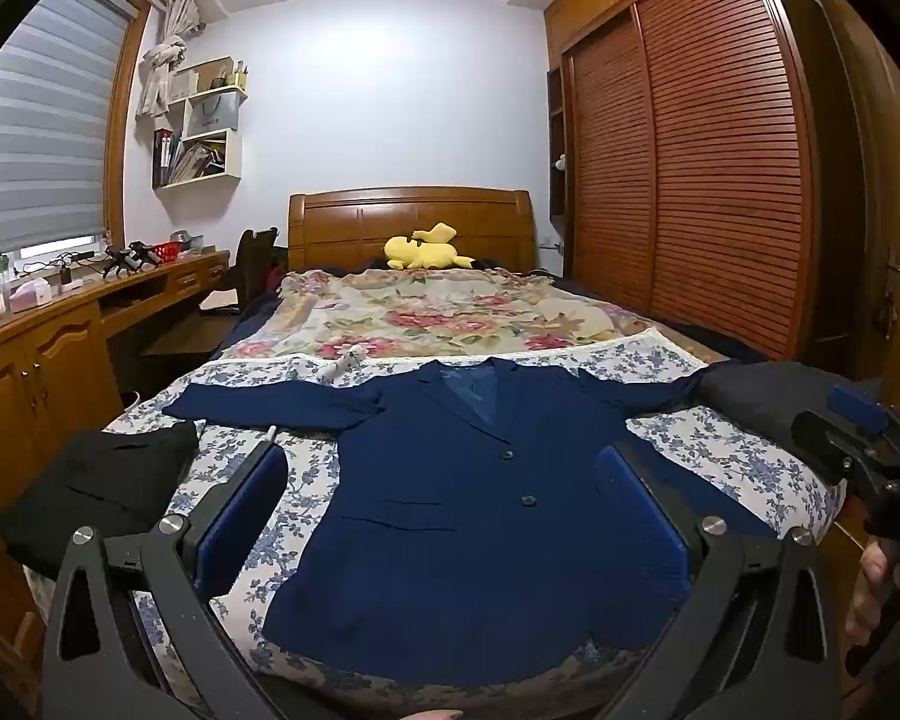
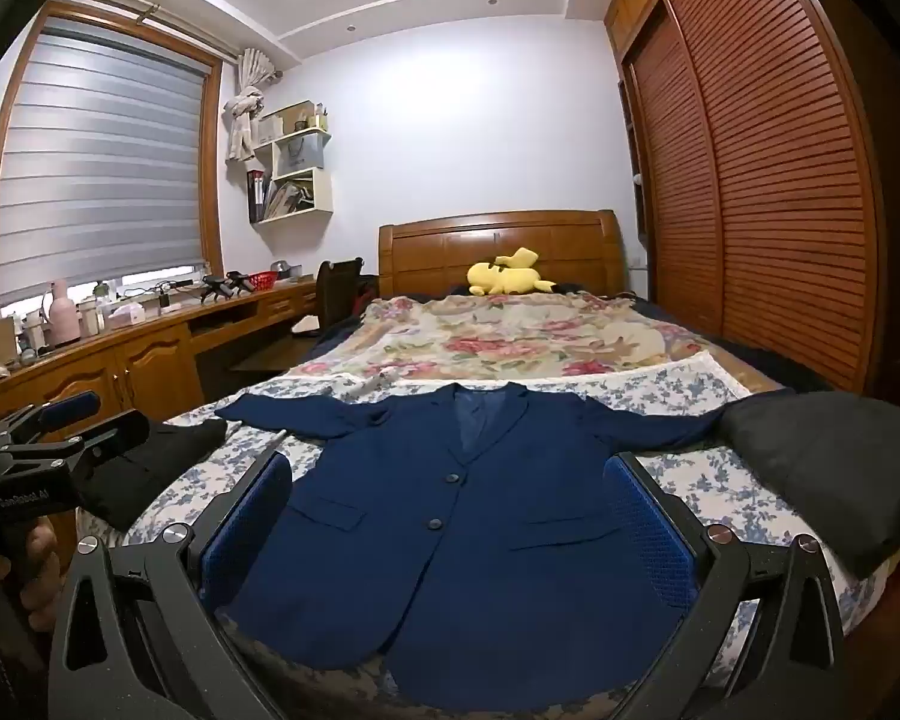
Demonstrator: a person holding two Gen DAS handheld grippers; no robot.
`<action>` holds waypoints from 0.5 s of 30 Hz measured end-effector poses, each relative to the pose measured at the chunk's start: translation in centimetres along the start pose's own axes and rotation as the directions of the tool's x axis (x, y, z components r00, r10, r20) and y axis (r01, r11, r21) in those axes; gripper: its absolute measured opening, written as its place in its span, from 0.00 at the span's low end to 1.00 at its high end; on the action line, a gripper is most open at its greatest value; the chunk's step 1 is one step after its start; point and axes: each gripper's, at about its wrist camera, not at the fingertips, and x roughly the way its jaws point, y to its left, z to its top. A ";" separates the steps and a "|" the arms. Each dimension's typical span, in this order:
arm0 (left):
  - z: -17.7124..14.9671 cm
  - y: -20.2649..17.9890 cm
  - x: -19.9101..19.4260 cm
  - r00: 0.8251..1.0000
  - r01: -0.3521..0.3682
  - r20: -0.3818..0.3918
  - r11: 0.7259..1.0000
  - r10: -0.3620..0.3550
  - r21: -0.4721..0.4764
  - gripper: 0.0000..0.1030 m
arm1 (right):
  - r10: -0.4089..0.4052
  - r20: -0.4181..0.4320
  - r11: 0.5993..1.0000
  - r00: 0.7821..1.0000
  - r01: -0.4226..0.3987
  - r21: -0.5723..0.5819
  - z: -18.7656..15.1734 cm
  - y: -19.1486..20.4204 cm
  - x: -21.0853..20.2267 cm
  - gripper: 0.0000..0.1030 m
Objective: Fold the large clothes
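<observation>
- A navy blazer (image 1: 468,498) is lying face up and buttoned on the blue-flowered sheet (image 1: 720,450) at the foot of the bed, collar toward the headboard (image 1: 411,222), both sleeves spread out sideways.
- The left gripper (image 1: 441,504) is being held above the hem end with its jaws spread wide; nothing is being gripped between the blue pads (image 1: 243,516).
- The right gripper (image 2: 450,516) is likewise being held wide apart and empty, hovering over the lower front of the blazer, slightly tipped downward.
- No fold is judged to have been started; the step in hand appears to be the approach for a first grasp.
- It is judged that the step is best done by taking one sleeve near its cuff and the matching shoulder, so that the sleeve is being laid across the chest without the body being dragged.
- Only the top layer should be pinched; the sheet beneath is thin and is likely to be caught along with it.
- The cloth is looking like a smooth, fairly stiff suiting, with structured lapels, flap pockets and two dark buttons; creases are likely to hold.
- A folded black garment (image 1: 102,486) is lying at the left edge, and a dark rounded cushion (image 2: 828,468) is lying against the end of the right sleeve.
- A yellow plush toy (image 1: 429,249) is resting by the headboard.
</observation>
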 end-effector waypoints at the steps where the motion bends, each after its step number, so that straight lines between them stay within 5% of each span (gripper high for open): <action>1: 0.0 0.0 0.0 1.000 -0.001 0.000 1.000 0.001 0.001 1.00 | 0.000 -0.001 1.000 1.000 0.000 0.001 0.0 0.0 -0.1 1.00; 15: 0.3 0.2 0.2 1.000 -0.008 -0.012 1.000 0.008 0.017 1.00 | 0.002 -0.017 1.000 1.000 -0.002 0.005 0.0 0.0 0.0 1.00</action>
